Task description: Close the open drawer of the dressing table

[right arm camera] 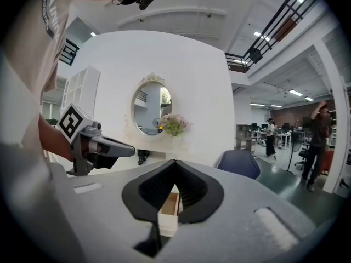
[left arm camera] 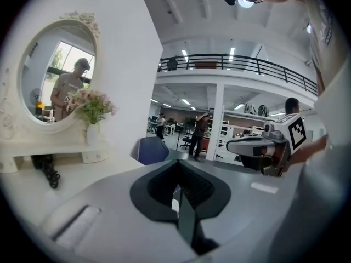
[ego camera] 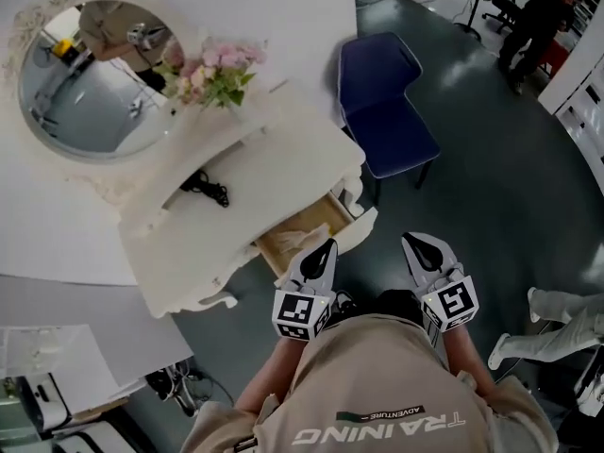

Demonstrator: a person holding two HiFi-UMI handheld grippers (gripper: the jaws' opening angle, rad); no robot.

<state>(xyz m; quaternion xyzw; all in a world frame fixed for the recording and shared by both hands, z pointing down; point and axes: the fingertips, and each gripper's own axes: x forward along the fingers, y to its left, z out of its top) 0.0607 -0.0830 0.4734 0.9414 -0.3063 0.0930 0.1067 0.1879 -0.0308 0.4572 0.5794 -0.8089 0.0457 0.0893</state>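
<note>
I am looking into a big open-plan work hall rather than a home. A railed mezzanine (left arm camera: 236, 64) is running overhead, strip lights (left arm camera: 185, 53) are glowing on the ceiling, and people (left arm camera: 198, 131) are standing about on a grey floor (ego camera: 500, 159) near an office chair (ego camera: 498, 9). A bedroom corner is sitting against a bare white partition (right arm camera: 186, 64), made up of a white desk (ego camera: 283, 163), an oval mirror (ego camera: 90, 78) and flowers (ego camera: 215, 72).

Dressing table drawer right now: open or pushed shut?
Open. In the head view the drawer juts out from the front of the dressing table, and its wooden inside is exposed.
</note>
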